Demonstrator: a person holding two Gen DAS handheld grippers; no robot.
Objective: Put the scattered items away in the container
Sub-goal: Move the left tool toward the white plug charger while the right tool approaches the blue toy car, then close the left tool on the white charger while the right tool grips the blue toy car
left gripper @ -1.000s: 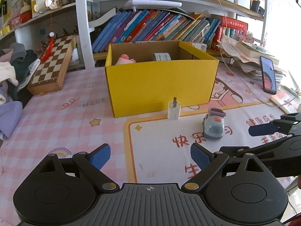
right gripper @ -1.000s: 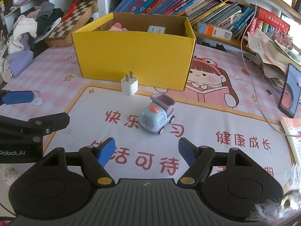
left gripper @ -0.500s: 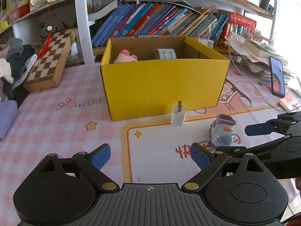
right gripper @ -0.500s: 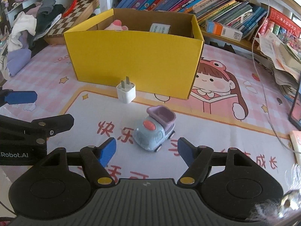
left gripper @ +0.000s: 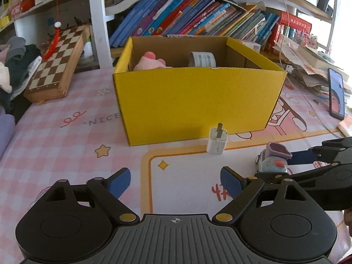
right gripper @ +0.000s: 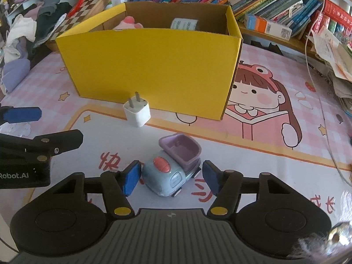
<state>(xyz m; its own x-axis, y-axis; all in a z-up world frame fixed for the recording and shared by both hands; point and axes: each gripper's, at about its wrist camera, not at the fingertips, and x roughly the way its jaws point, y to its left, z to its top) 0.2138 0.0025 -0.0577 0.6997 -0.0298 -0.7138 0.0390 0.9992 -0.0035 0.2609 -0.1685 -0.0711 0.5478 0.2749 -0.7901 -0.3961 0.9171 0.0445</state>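
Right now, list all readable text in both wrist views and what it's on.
"NICE": pink checked tablecloth, left of the yellow box.
"Robot.AI": body of the left claw, seen in the right wrist view.
"快", "成长": red characters on the white play mat; the others are partly hidden.
Book spines, tape roll print, small carton: too small or blurred to read.

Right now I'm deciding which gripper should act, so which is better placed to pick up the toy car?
Right. The right gripper is open with the toy car already between its fingers. The left gripper is open over bare mat, nearer the charger.
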